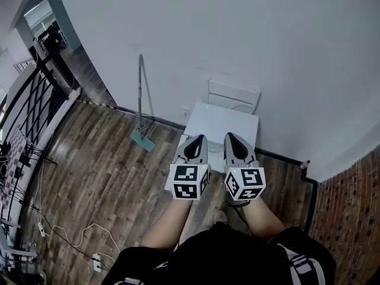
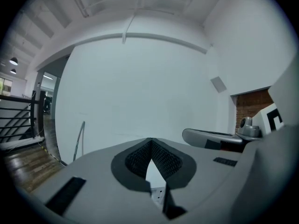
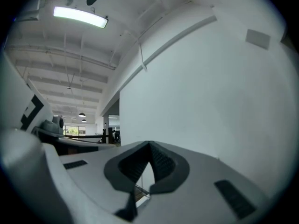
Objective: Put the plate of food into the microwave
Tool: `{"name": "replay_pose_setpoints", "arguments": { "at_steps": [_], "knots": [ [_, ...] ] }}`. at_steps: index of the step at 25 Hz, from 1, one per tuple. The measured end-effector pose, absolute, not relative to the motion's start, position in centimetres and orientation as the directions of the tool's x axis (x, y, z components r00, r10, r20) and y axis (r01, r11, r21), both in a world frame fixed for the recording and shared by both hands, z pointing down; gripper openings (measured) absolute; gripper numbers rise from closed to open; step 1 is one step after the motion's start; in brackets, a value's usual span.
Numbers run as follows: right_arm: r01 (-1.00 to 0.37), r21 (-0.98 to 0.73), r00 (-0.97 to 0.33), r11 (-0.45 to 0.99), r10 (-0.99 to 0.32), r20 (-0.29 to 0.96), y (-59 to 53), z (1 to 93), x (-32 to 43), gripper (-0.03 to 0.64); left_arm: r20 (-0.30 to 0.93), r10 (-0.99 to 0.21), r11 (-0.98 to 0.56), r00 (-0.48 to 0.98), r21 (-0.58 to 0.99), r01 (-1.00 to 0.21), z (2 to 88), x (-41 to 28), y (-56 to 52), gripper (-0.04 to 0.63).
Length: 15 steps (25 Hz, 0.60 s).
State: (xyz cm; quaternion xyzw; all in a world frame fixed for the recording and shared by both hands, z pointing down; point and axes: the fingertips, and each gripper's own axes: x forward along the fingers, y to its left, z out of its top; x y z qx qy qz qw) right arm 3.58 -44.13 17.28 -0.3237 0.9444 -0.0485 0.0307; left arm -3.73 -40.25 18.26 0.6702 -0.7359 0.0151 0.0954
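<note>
No plate of food and no microwave shows in any view. In the head view my left gripper point(image 1: 198, 137) and right gripper point(image 1: 230, 135) are held side by side, high above the floor, pointing at the white wall. Each has its jaws closed tip to tip with nothing between them. In the left gripper view the left gripper point(image 2: 150, 139) faces the bare wall, and the right gripper's body point(image 2: 212, 136) shows beside it. The right gripper point(image 3: 149, 144) also looks along the wall, toward an open office area at its left.
Far below the grippers stands a small white table point(image 1: 219, 123) with a white chair point(image 1: 233, 95) against the wall. A long-handled mop point(image 1: 141, 136) leans at the left. A black railing point(image 1: 29, 100), floor cables point(image 1: 65, 236) and a brick wall point(image 1: 350, 218) edge the wooden floor.
</note>
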Motion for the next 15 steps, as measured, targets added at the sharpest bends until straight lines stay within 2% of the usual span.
{"name": "replay_pose_setpoints", "arguments": {
  "at_steps": [15],
  "knots": [
    [-0.58, -0.125, -0.807, 0.805, -0.588, -0.047, -46.3, 15.8, 4.0, 0.012, 0.147, -0.985, 0.099, -0.085, 0.092, -0.991, 16.8, -2.5, -42.2, -0.002]
  ]
}}
